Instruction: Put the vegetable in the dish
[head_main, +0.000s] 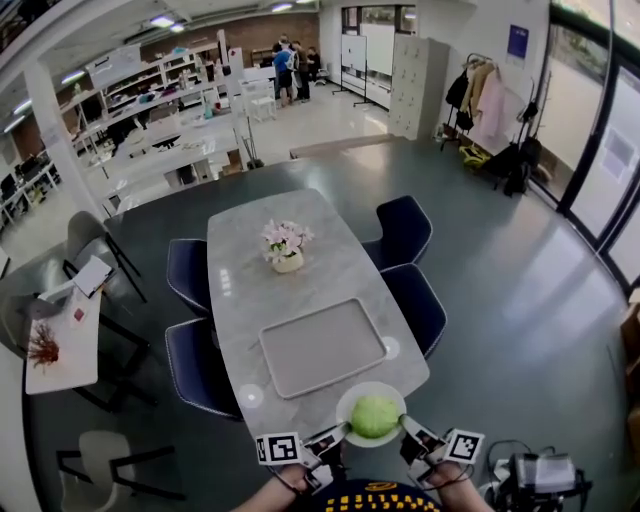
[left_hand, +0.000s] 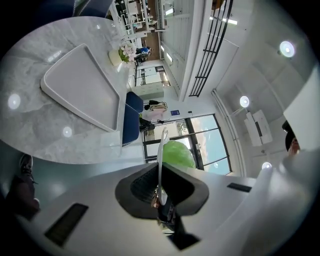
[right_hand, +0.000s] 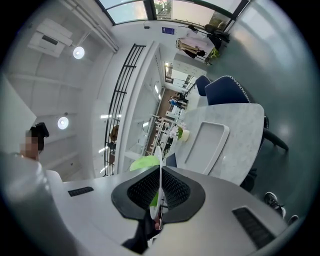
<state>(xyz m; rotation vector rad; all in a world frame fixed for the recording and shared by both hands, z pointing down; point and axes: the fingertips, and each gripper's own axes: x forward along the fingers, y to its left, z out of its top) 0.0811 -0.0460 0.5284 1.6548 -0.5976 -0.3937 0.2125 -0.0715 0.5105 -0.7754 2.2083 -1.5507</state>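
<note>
A round green vegetable (head_main: 375, 416) lies in a white dish (head_main: 345, 403) at the near end of the marble table (head_main: 330, 275). My left gripper (head_main: 335, 435) is shut on the dish's left rim and my right gripper (head_main: 405, 432) on its right rim. In the left gripper view the dish (left_hand: 162, 145) stands edge-on between the shut jaws of the left gripper (left_hand: 160, 172), with the vegetable (left_hand: 178, 154) just behind it. The right gripper view shows the same: the dish (right_hand: 160, 172) pinched edge-on in the right gripper (right_hand: 160, 189), and the vegetable (right_hand: 143, 162) to its left.
A grey rectangular tray (head_main: 322, 347) lies mid-table beyond the dish. A small pot of pink flowers (head_main: 286, 245) stands further back. Dark blue chairs (head_main: 195, 365) flank both long sides of the table. A smaller white table (head_main: 62, 340) stands to the left.
</note>
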